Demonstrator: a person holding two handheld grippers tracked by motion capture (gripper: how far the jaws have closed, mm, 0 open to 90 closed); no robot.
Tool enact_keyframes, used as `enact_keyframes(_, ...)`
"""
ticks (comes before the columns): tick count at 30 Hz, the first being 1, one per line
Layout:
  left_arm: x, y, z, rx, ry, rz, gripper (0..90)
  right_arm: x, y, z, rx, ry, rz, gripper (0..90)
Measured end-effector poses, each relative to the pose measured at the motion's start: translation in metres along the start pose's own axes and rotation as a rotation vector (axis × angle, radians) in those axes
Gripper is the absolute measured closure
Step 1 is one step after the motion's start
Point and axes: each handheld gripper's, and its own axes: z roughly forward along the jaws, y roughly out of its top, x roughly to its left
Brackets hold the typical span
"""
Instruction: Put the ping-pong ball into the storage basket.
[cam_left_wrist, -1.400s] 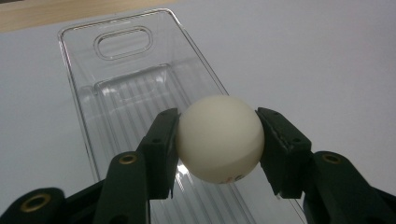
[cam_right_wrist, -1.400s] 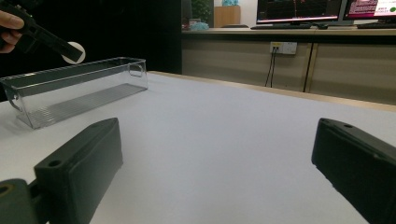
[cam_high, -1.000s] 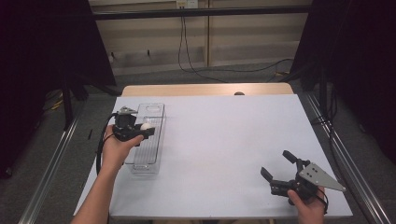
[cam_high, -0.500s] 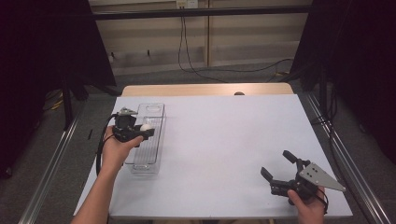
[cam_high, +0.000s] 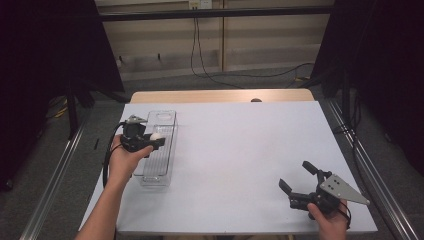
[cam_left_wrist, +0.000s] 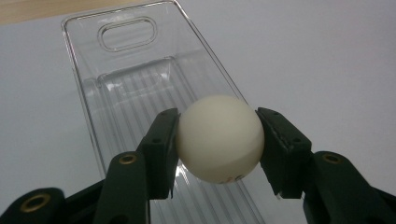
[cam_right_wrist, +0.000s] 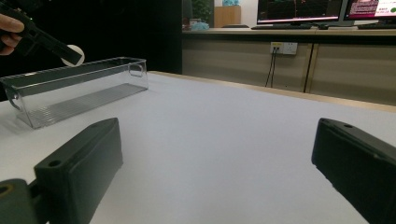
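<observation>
We are gripping a white ball (cam_left_wrist: 219, 138) in our left gripper (cam_high: 154, 141) over the clear bin (cam_high: 165, 120). Our right gripper (cam_high: 296, 179) is resting wide open and empty on the white table (cam_high: 240, 150), with monitors (cam_right_wrist: 299, 10) glowing behind.

The ball (cam_left_wrist: 219, 138) at the centre of the left gripper view is creamy white, with a faint red mark near its underside. The jaws on either side of it are black, with brass-coloured rivets. The bin (cam_left_wrist: 140, 84) in the upper left of that view is clear and colourless, its floor lined with fine ridges. The table (cam_high: 240, 150) is white, with a pale wooden strip along its far edge in the high view. A grey three-cornered plate tops the black right gripper (cam_high: 299, 180) at the lower right.
</observation>
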Motion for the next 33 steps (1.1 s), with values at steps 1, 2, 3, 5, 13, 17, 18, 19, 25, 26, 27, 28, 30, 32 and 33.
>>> enact_keyframes(1, 0.0003, 0.0001, -0.0003, 0.006, 0.0, -0.001, 50.9, 0.0, -0.0002, 0.0002, 0.0, 0.002, -0.001, 1.4)
enact_keyframes(2, 0.0004, -0.0001, -0.0001, 0.006, 0.01, 0.005, 51.0, -0.0001, -0.0001, 0.0002, 0.001, 0.003, -0.001, 1.4)
enact_keyframes(3, 0.0003, -0.0002, 0.0, 0.005, 0.01, 0.004, 51.0, -0.0002, 0.0, 0.0002, 0.0, 0.005, 0.0, 1.4)
enact_keyframes(5, -0.0001, -0.0003, 0.0002, -0.001, 0.01, 0.007, 50.9, 0.0002, 0.0005, 0.0003, -0.005, -0.006, 0.01, 1.4)
enact_keyframes(13, -0.0006, -0.002, 0.0021, 0.007, 0.005, 0.005, 50.9, -0.0002, 0.0001, 0.0, -0.002, 0.0, 0.002, 1.4)
enact_keyframes(17, 0.0004, -0.0036, 0.0034, 0.017, 0.002, 0.008, 50.9, -0.0001, 0.0005, -0.0001, -0.003, 0.0, 0.005, 1.4)
enact_keyframes(18, 0.0003, -0.004, 0.0038, 0.012, 0.01, 0.011, 50.9, 0.0001, 0.0006, -0.0004, -0.002, 0.003, 0.006, 1.4)
enact_keyframes(19, 0.0003, -0.0042, 0.0039, 0.011, 0.011, 0.01, 50.9, 0.0003, 0.0006, -0.0005, -0.002, 0.002, 0.009, 1.4)
enact_keyframes(25, -0.0012, -0.0052, 0.0053, 0.0, 0.012, 0.005, 50.9, 0.0005, 0.0008, -0.0003, -0.005, 0.001, 0.01, 1.4)
enact_keyframes(26, -0.0011, -0.0053, 0.0054, 0.0, 0.011, 0.005, 50.9, 0.0004, 0.0008, -0.0004, -0.006, 0.0, 0.008, 1.4)
enact_keyframes(27, -0.0008, -0.0051, 0.0048, 0.011, 0.012, 0.008, 50.9, 0.0, 0.0007, -0.0003, -0.006, -0.001, 0.006, 1.4)
enact_keyframes(28, 0.0002, -0.0054, 0.0045, 0.016, 0.013, 0.014, 50.9, -0.0002, 0.0005, 0.0002, -0.008, 0.0, 0.006, 1.4)
enact_keyframes(30, 0.0, -0.0068, 0.0061, -0.006, 0.015, -0.004, 50.9, -0.0001, 0.0005, 0.0002, -0.007, 0.002, 0.007, 1.4)
enact_keyframes(32, 0.001, -0.0073, 0.0056, 0.011, 0.017, 0.007, 51.0, 0.0001, 0.0007, 0.0001, -0.005, 0.005, 0.003, 1.4)
enact_keyframes(33, 0.0016, -0.008, 0.0057, 0.014, 0.015, 0.007, 50.9, 0.0004, 0.0008, 0.0002, -0.005, 0.003, 0.009, 1.4)
